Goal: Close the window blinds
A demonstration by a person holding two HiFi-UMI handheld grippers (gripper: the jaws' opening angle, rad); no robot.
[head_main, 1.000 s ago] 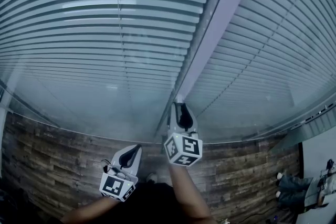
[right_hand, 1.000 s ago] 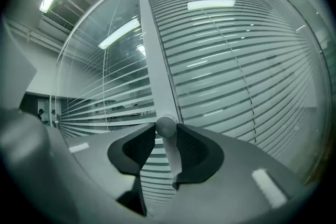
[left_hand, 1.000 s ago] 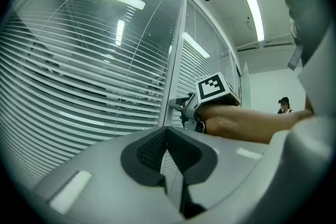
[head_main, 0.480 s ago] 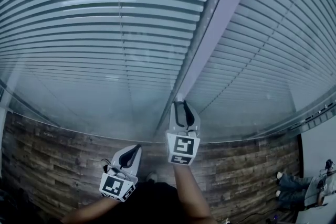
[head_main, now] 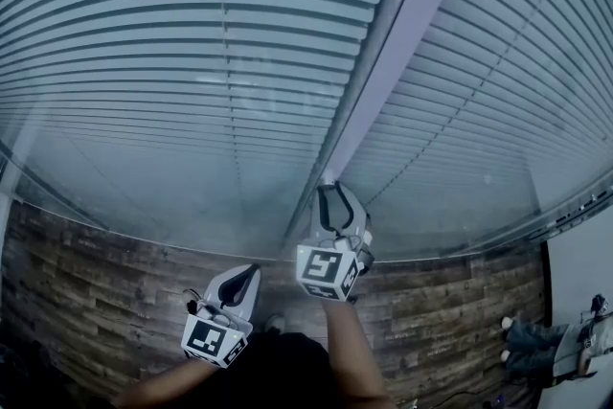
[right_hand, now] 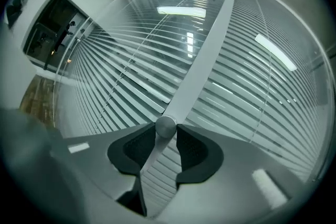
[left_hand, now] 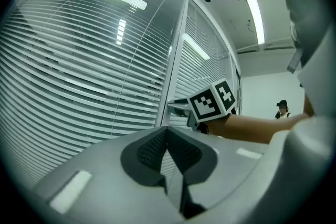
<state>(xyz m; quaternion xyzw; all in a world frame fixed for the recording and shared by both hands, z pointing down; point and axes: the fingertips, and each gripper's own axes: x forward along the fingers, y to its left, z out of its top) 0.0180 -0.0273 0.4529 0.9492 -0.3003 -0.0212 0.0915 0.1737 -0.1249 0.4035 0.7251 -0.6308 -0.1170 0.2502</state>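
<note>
Slatted window blinds (head_main: pixel 192 43) hang behind glass on either side of a pale upright mullion (head_main: pixel 383 81). A small round metal knob (right_hand: pixel 166 126) sticks out of the mullion. My right gripper (head_main: pixel 330 189) is held level against the mullion, and in the right gripper view it (right_hand: pixel 166 132) is shut on the knob, one dark pad on each side. My left gripper (head_main: pixel 251 271) hangs lower and to the left, off the glass. In the left gripper view its jaws (left_hand: pixel 167 136) meet with nothing between them. The right gripper's marker cube (left_hand: pixel 212 101) shows beyond them.
Wood-plank floor (head_main: pixel 96 292) runs along the foot of the glass wall. A person (left_hand: pixel 282 109) stands far off down the room. Some things lie on the floor at the lower right (head_main: pixel 527 335). A dark opening (right_hand: pixel 52 39) shows at the left of the right gripper view.
The right gripper has rolled on the knob, its marker cube turning to show other faces. It has stayed at the mullion, and the left gripper has not moved.
</note>
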